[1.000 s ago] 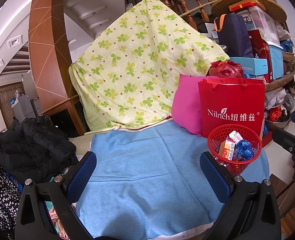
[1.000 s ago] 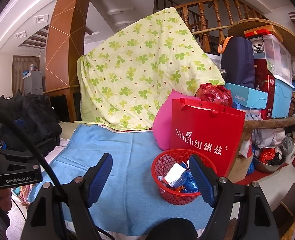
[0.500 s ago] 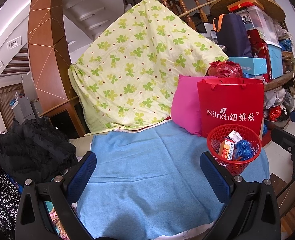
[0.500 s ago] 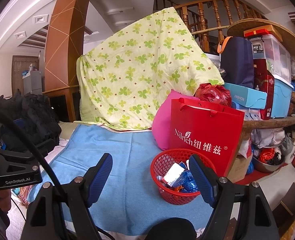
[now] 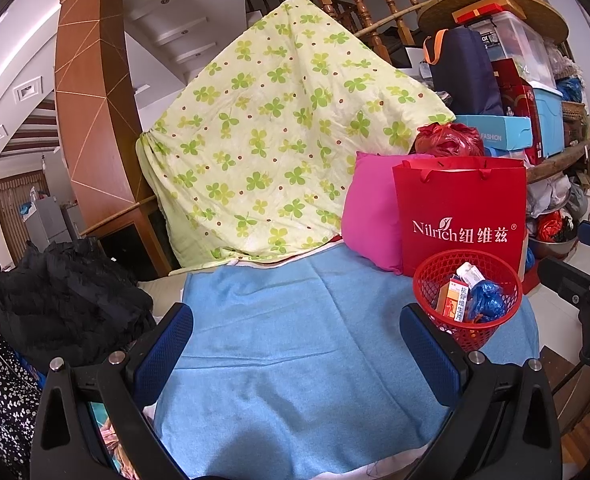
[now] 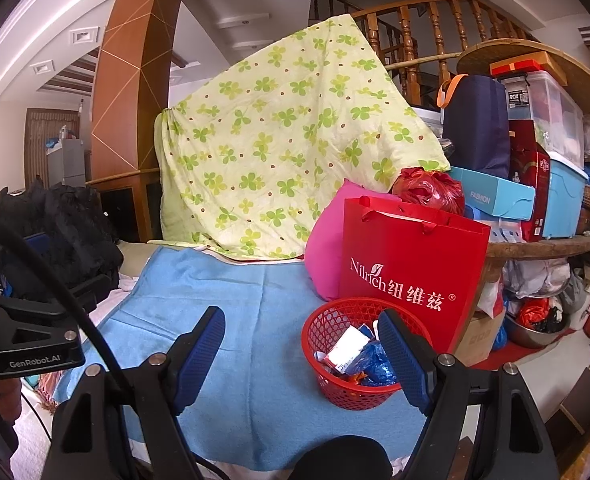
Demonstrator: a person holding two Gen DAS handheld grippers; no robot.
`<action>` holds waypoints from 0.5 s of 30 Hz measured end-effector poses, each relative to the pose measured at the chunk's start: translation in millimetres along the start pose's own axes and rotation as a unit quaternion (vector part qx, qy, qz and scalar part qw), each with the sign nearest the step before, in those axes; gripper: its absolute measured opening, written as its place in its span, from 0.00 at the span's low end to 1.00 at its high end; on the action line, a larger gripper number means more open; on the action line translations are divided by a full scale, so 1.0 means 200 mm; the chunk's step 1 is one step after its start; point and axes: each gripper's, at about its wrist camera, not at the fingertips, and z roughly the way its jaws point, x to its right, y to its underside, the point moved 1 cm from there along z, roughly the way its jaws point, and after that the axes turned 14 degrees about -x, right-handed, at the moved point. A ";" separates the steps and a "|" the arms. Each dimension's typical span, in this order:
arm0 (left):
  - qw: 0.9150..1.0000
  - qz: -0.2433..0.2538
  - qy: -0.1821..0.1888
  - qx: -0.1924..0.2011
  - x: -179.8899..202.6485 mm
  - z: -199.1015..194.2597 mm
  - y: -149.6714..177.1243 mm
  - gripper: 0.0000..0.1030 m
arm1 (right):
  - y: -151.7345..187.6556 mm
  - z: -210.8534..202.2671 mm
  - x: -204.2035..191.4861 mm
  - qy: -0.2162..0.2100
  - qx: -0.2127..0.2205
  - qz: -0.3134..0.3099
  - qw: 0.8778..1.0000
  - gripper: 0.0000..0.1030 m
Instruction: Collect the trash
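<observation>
A red mesh basket stands at the right edge of the blue towel. It holds an orange and white carton, a white box and crumpled blue plastic. My left gripper is open and empty above the towel, left of the basket. My right gripper is open and empty, its right finger in front of the basket. No loose trash shows on the towel.
A red paper bag and a pink pillow stand behind the basket. A clover-print quilt hangs at the back. Black clothing lies left. Cluttered shelves stand right.
</observation>
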 end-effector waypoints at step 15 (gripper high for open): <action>1.000 0.000 -0.002 0.006 0.01 -0.01 -0.02 1.00 | 0.00 0.00 0.00 0.000 0.001 -0.001 1.000 0.79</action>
